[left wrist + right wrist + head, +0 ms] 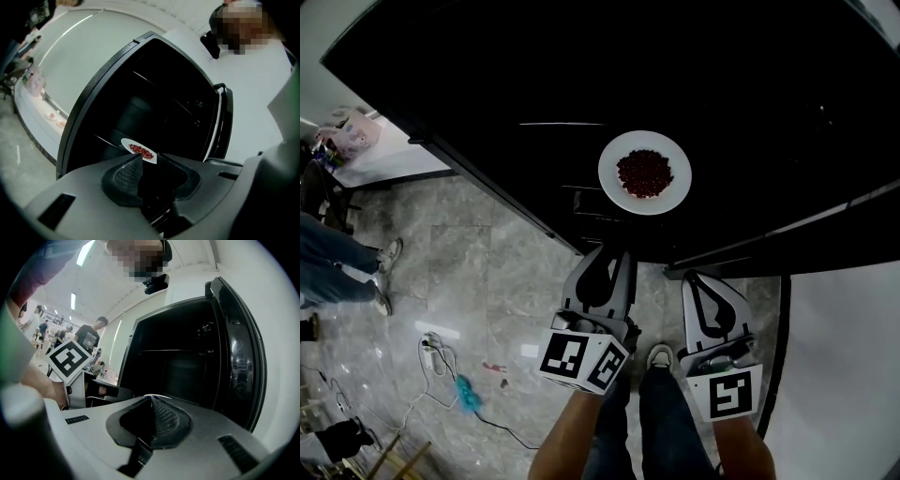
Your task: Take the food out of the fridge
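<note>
The left gripper point(614, 251) has its jaws apart with nothing between them. The right gripper point(692, 275) is closed and empty. Both point into the open fridge point(487, 75). On its shelf, just ahead of the left gripper, a plate point(677, 153) holds the red food point(644, 172).

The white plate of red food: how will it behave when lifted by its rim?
The plate looks rigid and glossy, so probably stiff but slippery. The red food is a loose heap of small pieces; it may slide or spill if tilted.
</note>
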Motion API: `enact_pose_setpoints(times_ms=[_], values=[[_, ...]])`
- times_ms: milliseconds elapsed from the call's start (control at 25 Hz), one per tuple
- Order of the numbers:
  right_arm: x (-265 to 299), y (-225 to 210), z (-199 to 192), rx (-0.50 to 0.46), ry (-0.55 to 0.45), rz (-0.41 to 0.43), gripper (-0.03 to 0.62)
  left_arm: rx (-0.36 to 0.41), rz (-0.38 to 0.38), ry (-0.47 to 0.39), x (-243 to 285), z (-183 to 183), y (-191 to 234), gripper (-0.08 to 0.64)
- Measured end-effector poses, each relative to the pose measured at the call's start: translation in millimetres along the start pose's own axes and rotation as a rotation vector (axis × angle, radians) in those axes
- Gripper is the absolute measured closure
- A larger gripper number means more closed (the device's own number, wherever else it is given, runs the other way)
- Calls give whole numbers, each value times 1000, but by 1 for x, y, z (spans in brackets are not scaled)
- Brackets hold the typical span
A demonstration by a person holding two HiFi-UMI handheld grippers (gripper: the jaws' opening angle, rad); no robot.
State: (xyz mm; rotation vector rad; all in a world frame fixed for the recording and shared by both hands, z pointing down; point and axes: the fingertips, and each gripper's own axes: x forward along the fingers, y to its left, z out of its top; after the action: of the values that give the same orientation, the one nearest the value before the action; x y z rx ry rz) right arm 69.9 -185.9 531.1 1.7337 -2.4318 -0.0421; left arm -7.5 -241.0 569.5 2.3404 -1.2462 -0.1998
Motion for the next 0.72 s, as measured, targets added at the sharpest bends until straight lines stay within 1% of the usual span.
enact_pose_setpoints(times_ms=[240, 520, 560, 640, 720], values=[[0, -2, -1, 3, 0, -1, 571, -331, -45, -22, 18, -4, 11, 448], [2, -5, 2, 2, -9, -3, 570, -636, -85, -70, 34, -4, 20, 433], [2, -5, 2, 2, -12, -3, 571, -680, -80, -73, 36, -6, 23, 433], [3, -5, 1, 2, -8, -2, 570, -762, -37, -66, 38, -13, 32, 433], [3, -5, 0, 0, -2, 0, 570, -827, -19, -69, 41, -15, 36, 433]])
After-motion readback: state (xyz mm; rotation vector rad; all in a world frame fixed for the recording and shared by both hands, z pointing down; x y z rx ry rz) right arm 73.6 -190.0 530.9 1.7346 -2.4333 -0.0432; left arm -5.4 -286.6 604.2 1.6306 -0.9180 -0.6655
